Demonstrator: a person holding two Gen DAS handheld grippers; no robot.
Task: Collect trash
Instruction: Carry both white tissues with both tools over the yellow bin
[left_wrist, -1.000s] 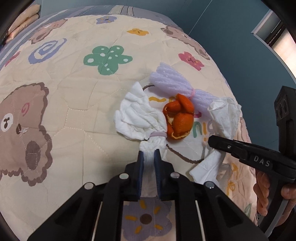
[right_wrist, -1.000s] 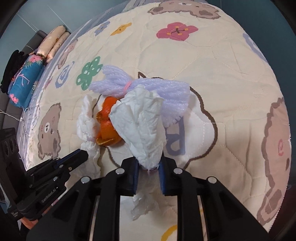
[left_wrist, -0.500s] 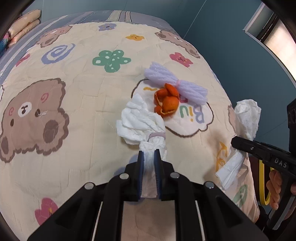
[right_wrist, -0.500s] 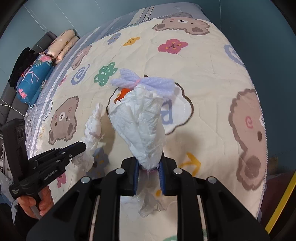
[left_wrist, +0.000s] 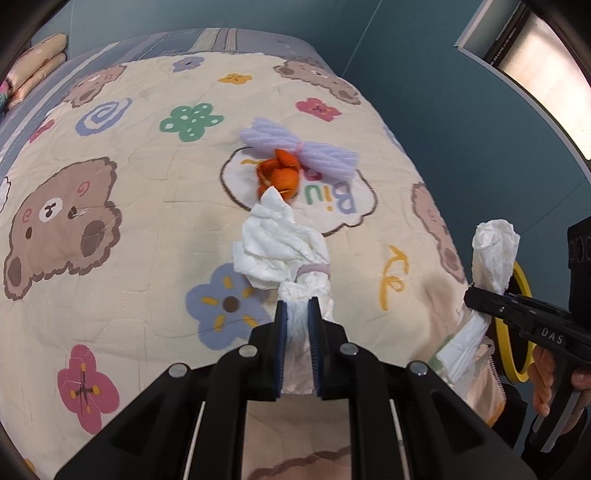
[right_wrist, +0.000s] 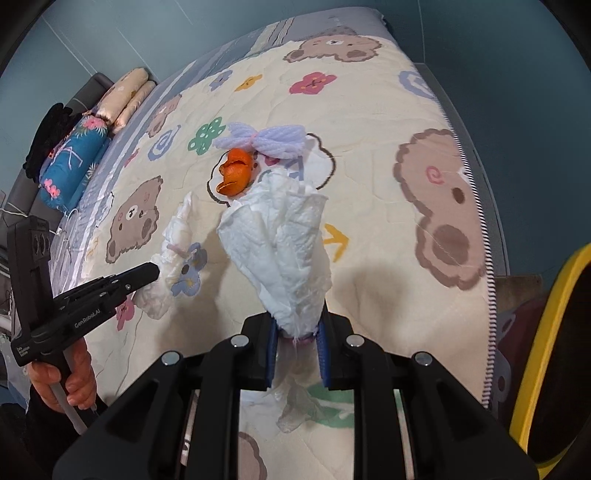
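Home bedroom: bed with cream quilt (left_wrist: 122, 229) (bears, flowers printed), rolled bedding (right_wrist: 127, 96) and floral bolster (right_wrist: 70, 162) at far end, teal walls (left_wrist: 424, 74), probably window (left_wrist: 546, 70) at upper right.

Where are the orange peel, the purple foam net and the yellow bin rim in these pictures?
orange peel (left_wrist: 281, 176), left wrist view, on its curled middle.
purple foam net (left_wrist: 325, 159), left wrist view, on its right half beside the pink tie.
yellow bin rim (right_wrist: 543, 354), right wrist view, on the yellow edge at far right.
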